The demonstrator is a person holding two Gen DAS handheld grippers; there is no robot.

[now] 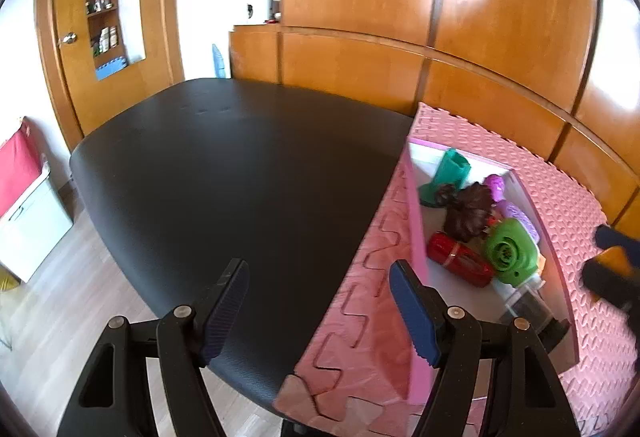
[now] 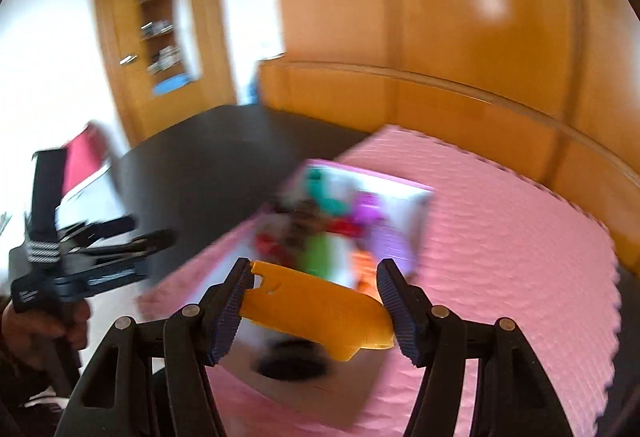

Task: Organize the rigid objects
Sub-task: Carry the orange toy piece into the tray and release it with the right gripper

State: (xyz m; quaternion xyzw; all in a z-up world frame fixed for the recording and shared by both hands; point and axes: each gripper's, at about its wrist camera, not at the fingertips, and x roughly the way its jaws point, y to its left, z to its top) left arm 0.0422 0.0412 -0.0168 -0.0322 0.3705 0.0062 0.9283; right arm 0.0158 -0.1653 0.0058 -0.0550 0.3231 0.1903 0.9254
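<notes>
A pink-walled box [image 1: 416, 221] stands on a pink foam mat [image 1: 560, 205]. It holds a teal cup [image 1: 450, 171], a red toy [image 1: 460, 259], a green toy [image 1: 510, 253], purple pieces [image 1: 516, 213] and a dark brown object [image 1: 468, 211]. My left gripper [image 1: 320, 313] is open and empty, over the black table's near edge beside the box. My right gripper [image 2: 316, 301] is shut on an orange plastic piece [image 2: 316, 307], held above the near end of the blurred box [image 2: 416, 233]. The right gripper also shows at the left wrist view's right edge [image 1: 612, 265].
The black table [image 1: 240, 197] spreads to the left of the mat. Wooden wall panels [image 1: 400, 37] stand behind the table. A wooden door with shelves [image 1: 104, 17] is at the far left. A white and red bin [image 1: 24, 205] sits on the floor to the left.
</notes>
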